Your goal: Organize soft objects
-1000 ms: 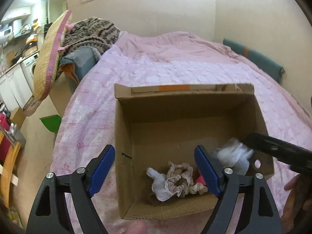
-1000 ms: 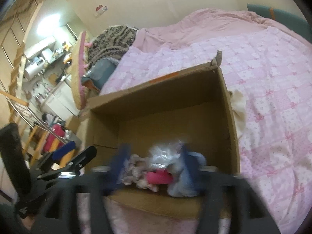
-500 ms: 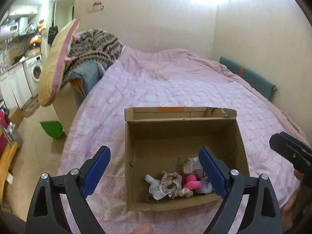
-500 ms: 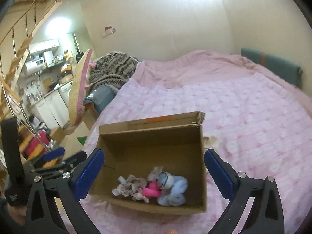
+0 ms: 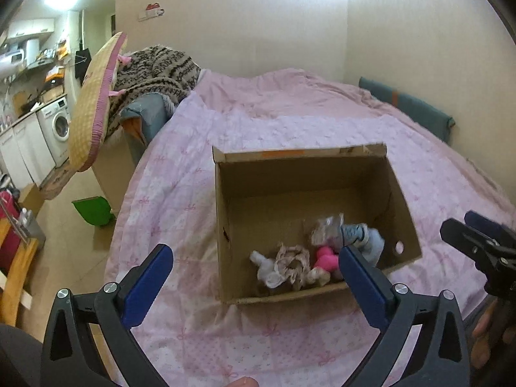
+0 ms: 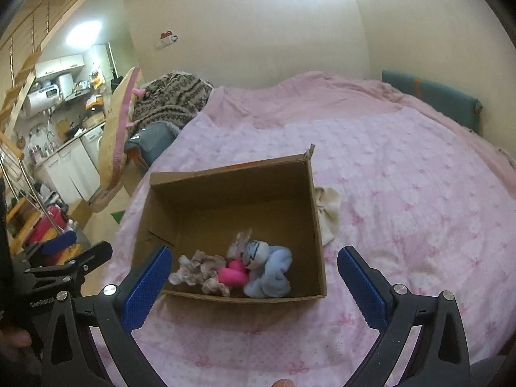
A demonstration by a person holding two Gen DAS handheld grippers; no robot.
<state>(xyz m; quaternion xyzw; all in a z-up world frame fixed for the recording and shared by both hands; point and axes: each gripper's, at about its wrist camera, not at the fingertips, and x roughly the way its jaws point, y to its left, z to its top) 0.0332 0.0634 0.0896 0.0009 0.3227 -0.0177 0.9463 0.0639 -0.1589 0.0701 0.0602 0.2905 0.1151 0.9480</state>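
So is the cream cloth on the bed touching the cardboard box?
Touching: in the right wrist view the cream cloth lies against the outside of the cardboard box, with no quilt visible between them.

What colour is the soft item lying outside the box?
Cream, best seen in the right wrist view, beside the cardboard box.

My left wrist camera looks forward and down along my own jaws, from above the near edge of the bed, with the cardboard box close ahead, slightly right of centre. My right wrist camera looks the same way from a place further right, so the cardboard box sits left of centre there. Both views share the box, the pink bedspread, the far wall and the kitchen at left. Each view catches the other gripper at its edge: the right gripper in the left view, the left gripper in the right view.
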